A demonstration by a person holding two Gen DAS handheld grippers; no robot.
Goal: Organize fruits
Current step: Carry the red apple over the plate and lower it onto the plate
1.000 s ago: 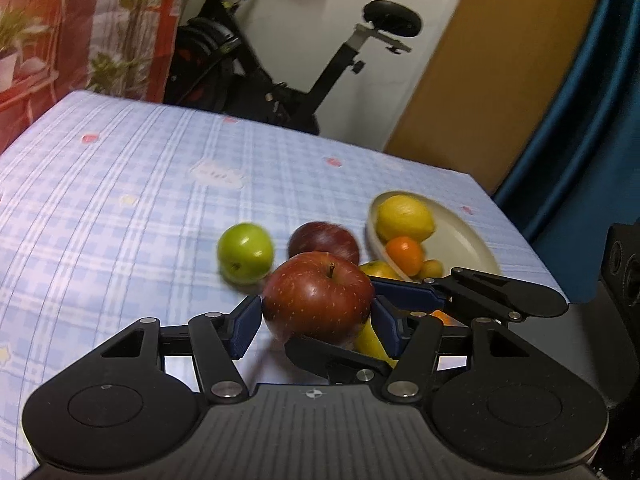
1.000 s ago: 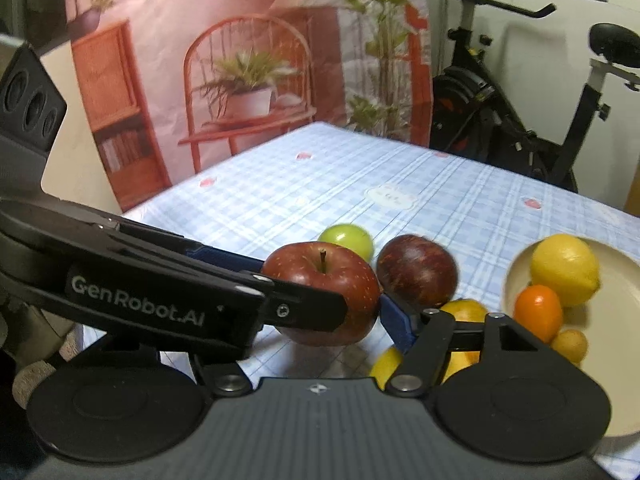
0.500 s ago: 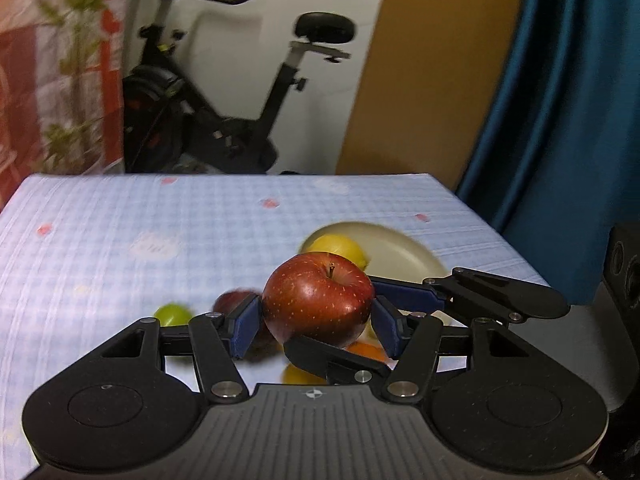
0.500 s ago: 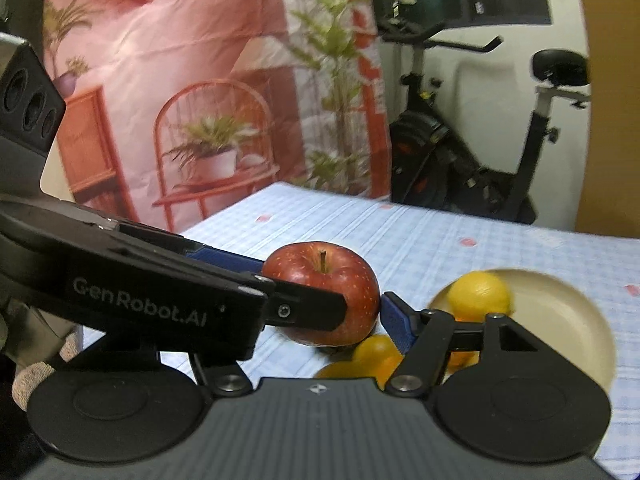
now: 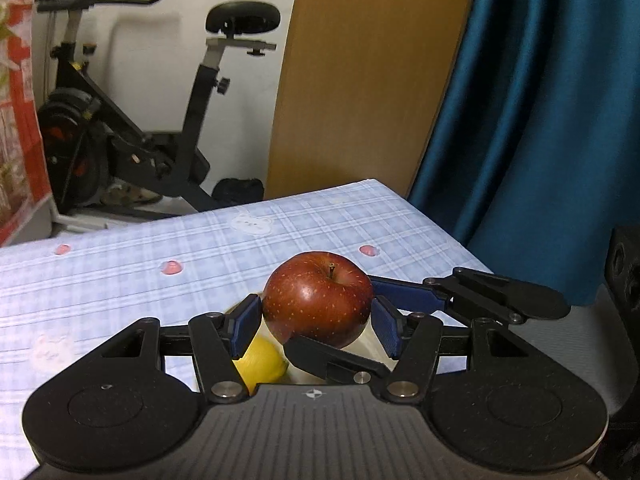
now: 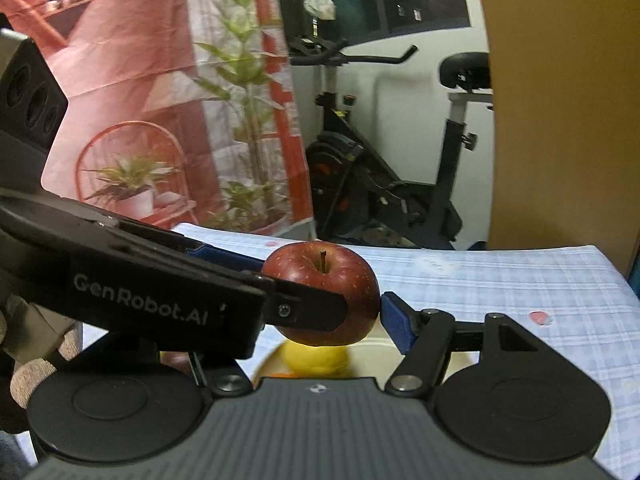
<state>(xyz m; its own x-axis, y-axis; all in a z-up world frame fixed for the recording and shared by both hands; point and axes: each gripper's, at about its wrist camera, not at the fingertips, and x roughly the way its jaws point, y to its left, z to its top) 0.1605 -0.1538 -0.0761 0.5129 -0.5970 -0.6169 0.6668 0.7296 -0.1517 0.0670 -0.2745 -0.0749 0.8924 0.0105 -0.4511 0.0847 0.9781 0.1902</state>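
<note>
A red apple [image 5: 318, 298] is held upright, stem up, above the cream bowl [image 5: 372, 350]. My left gripper [image 5: 316, 320] is shut on it from both sides. My right gripper [image 6: 348, 304] crosses the left one and is shut on the same apple [image 6: 324, 284]; its right pad [image 6: 394, 322] touches the apple's side. A yellow lemon [image 5: 260, 360] lies in the bowl below the apple; it also shows in the right wrist view [image 6: 314, 358], beside an orange fruit [image 6: 286, 375]. The other fruits are hidden.
A blue checked tablecloth [image 5: 140, 280] covers the table; its far edge and right corner [image 5: 372, 184] are close. An exercise bike [image 5: 132, 132] stands beyond it, with a wooden panel [image 5: 360, 80] and a blue curtain [image 5: 540, 120] to the right.
Both grippers have carried the apple up and to the right, over the bowl. The green and dark red apples have dropped out of view.
</note>
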